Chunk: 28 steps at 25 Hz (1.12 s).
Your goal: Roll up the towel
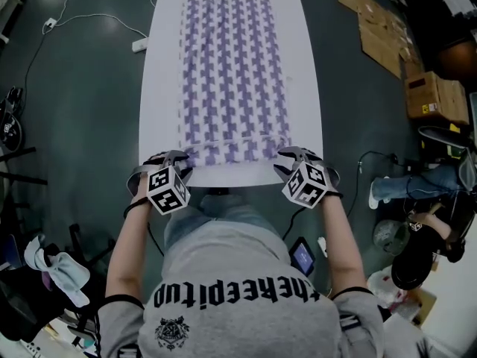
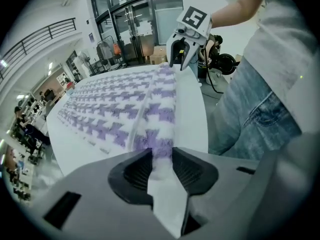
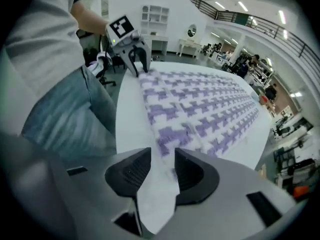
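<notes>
A: Whereabouts of the towel (image 1: 235, 73)?

B: Spread lengthwise down the white table (image 1: 307, 88). Purple-and-white houndstooth, flat over most of the tabletop, well inside the table's long edges. Turned over into a low roll (image 1: 235, 154) at the table's near end.

A: And the left gripper (image 2: 160, 169)?

B: At the left end of the roll, just inside the table's near edge. Jaws partway apart yet closed onto the roll, with cloth filling the gap and touching both pads (image 2: 137, 171).

A: Same for the right gripper (image 3: 162, 170)?

B: At the other end of the roll, again by the table's near edge. Jaws apart, with the roll lying between them and no squeeze to be seen.

A: Any containers?

B: One cardboard box (image 1: 436, 95), on the floor to the right of the table. Flaps shut, so contents out of sight. Flattened cardboard sheets (image 1: 380, 32) just beyond it, also on the floor to the right of the table.
</notes>
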### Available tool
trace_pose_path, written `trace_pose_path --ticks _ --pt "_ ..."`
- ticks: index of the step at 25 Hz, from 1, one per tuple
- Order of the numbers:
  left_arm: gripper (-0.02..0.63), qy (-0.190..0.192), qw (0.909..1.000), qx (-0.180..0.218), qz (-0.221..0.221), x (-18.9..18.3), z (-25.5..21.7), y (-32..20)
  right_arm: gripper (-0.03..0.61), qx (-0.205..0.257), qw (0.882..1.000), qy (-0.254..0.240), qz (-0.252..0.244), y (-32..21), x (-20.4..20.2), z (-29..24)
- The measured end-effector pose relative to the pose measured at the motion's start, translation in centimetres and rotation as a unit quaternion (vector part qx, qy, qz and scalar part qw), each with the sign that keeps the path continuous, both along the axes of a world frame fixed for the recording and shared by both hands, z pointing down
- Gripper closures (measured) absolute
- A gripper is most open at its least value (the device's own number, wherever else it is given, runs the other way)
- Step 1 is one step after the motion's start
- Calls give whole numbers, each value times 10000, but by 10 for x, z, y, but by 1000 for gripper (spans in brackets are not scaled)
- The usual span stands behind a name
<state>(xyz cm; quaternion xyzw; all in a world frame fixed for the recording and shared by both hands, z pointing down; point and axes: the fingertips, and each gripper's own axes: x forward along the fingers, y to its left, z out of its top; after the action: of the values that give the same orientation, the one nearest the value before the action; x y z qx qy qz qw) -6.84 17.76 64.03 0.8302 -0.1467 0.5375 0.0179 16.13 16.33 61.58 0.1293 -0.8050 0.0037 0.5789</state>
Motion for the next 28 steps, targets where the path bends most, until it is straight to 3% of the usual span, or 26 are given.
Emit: trace_pose_path --ticks 4,9,10,12,15,21,24,28 --pt "492 -151 9998 49 91 -1 1 0 433 134 9982 557 148 -16 29 15" --pt "506 -223 9996 43 146 0 1 -1 433 55 9972 734 121 -19 33 26" --pt "562 -252 9995 89 156 0 0 -1 440 66 9971 734 171 -20 34 26" --pt "576 -267 9994 95 174 0 -3 -1 508 78 9972 697 245 -22 35 23" --pt "583 -191 9994 -131 262 -3 -8 -2 523 -1 9978 611 266 -23 32 17" --pt "588 297 9924 -1131 386 -4 -22 47 523 -1002 9940 143 425 30 34 4" --pt "586 434 9907 -1266 264 -12 -23 56 522 -1265 9898 -86 655 41 26 3" --pt "586 658 9882 -1378 105 -22 -30 19 520 -1545 9830 -271 956 8 17 -3"
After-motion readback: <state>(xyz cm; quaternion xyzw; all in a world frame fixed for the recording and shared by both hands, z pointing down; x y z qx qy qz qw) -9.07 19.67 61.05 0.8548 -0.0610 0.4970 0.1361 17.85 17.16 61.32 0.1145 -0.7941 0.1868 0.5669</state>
